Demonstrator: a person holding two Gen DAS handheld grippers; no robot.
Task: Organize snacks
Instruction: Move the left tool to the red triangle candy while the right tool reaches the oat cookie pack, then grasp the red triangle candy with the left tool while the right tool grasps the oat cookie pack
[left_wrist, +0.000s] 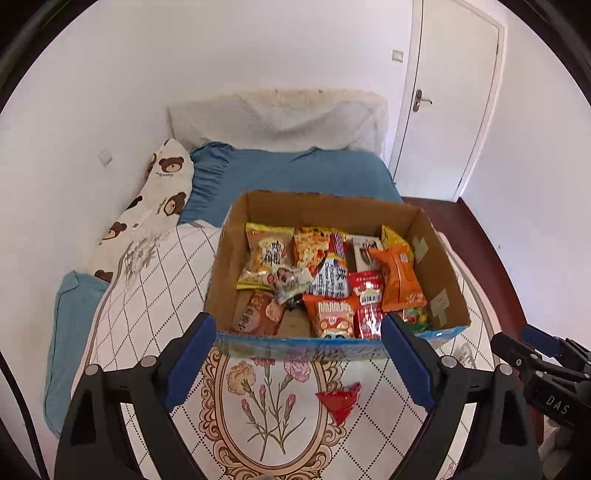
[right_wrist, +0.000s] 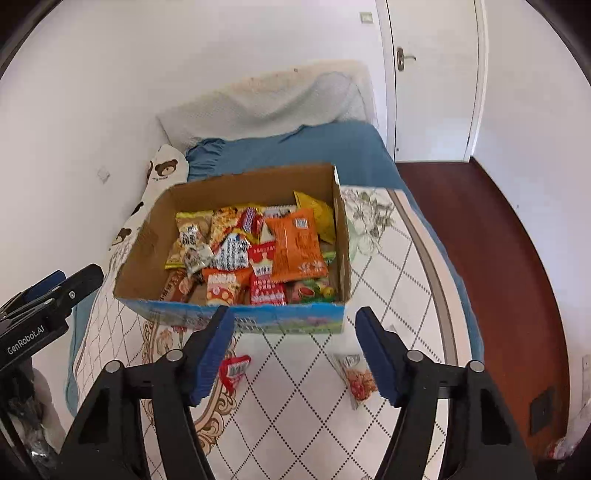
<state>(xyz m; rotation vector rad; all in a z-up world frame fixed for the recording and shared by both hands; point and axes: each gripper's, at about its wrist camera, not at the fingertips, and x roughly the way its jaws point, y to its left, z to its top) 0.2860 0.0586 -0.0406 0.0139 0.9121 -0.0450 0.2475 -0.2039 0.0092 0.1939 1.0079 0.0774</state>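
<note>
- The cardboard box (left_wrist: 258, 206) sat on the quilted bed cover (left_wrist: 155, 295), pretty much stuffed with snack packs, taking up the 12 o'clock half of both views.
- Inside it, a big orange packet (right_wrist: 295, 243) lay toward 3 o'clock, a yellow-and-brown pack (left_wrist: 264, 258) over at 9 o'clock, and a red pack (left_wrist: 367, 302) sat near the front wall.
- The left gripper (left_wrist: 299, 365) was spread wide with nothing between its blue pads, hovering just short of the box's front wall.
- A small red packet (left_wrist: 341, 400) lay loose on the cover, outside the box, around 5 o'clock of the left view's centre and apart from both fingers.
- The right gripper (right_wrist: 295, 358) was gaping too and held nothing.
- In the right view that same red packet (right_wrist: 233, 371) sat just beside the left finger, and a pale snack pack (right_wrist: 354, 380) lay close to the right finger at about 4 o'clock; couldn't tell if either was actually touching.
- Blue sheet (right_wrist: 303, 147) and a bear-print pillow (left_wrist: 162, 192) were behind the box.
</note>
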